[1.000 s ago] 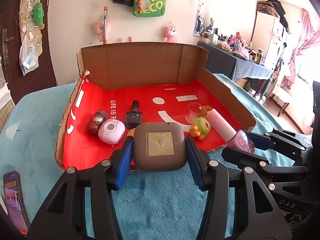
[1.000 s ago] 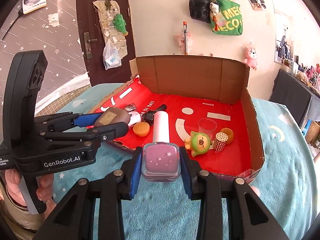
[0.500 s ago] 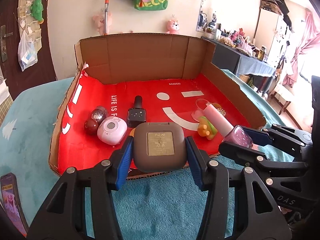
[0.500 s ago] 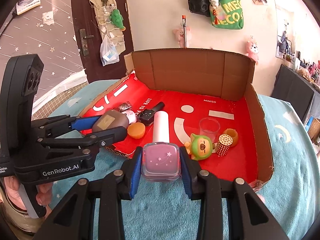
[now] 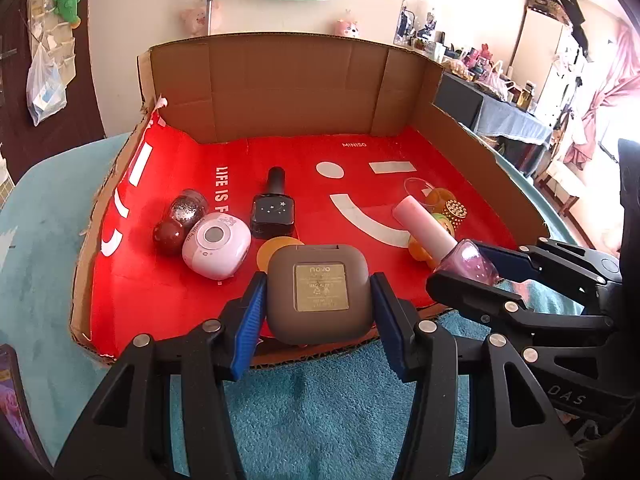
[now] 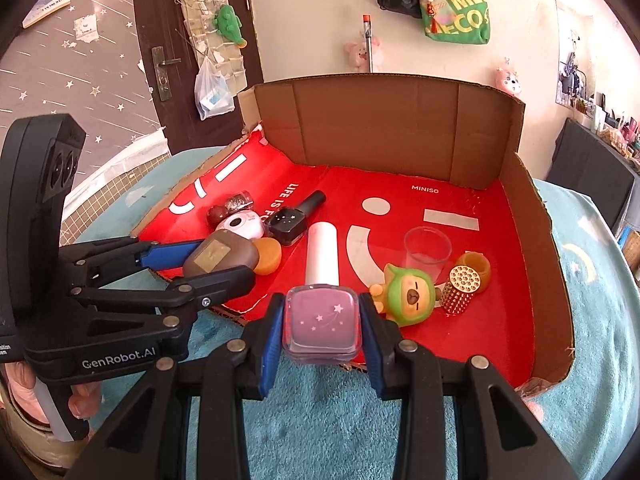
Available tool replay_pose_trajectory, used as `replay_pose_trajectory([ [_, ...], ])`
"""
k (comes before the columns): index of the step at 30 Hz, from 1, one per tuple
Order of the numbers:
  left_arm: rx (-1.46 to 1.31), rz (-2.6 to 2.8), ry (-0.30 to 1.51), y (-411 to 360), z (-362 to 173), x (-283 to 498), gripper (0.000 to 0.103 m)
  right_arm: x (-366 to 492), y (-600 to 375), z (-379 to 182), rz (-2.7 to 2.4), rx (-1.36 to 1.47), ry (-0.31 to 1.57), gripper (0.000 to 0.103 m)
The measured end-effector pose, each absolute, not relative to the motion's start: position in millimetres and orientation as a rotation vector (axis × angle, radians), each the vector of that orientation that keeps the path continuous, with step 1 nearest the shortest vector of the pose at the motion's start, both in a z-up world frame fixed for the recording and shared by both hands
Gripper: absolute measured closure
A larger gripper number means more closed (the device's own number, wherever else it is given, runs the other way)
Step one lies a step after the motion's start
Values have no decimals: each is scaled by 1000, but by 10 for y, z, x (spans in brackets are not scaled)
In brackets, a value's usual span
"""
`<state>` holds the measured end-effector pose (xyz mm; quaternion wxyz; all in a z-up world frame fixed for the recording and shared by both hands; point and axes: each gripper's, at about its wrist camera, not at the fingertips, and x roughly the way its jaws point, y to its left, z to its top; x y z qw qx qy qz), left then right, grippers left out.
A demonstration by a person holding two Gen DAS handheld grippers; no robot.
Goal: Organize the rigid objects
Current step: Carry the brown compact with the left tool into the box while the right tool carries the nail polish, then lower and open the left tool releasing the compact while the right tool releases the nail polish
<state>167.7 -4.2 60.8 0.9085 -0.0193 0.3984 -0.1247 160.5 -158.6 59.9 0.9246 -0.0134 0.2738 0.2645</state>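
Observation:
My left gripper (image 5: pixel 318 292) is shut on a brown rounded case (image 5: pixel 318 290) with a gold label, held over the front edge of the red cardboard tray (image 5: pixel 360 148). My right gripper (image 6: pixel 322 322) is shut on a pink nail-polish bottle (image 6: pixel 322 320) with a long pale cap, also at the tray's front edge. In the left wrist view the right gripper (image 5: pixel 474 266) and its bottle (image 5: pixel 470 258) appear at right. In the right wrist view the left gripper (image 6: pixel 218 260) and case (image 6: pixel 220 258) appear at left.
Inside the tray lie a black polish bottle (image 5: pixel 274 210), a pink-white round case (image 5: pixel 216 246), a glitter bottle (image 5: pixel 186 210), an orange disc (image 6: pixel 267 255), a green toy (image 6: pixel 408 300), a clear cup (image 6: pixel 427 250) and a gold studded cylinder (image 6: pixel 460 288). Teal blanket (image 5: pixel 320 408) lies underneath. A phone (image 5: pixel 12 400) sits at left.
Both grippers have moved forward toward the tray with their objects still held; the tray and its contents now look closer and larger.

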Motion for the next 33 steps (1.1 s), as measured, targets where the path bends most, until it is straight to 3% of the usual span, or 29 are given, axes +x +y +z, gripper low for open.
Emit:
replay_pose_trajectory([
  [33, -89, -274, 921, 58, 318, 2021, 54, 1947, -1458, 437, 574, -21, 673, 65],
])
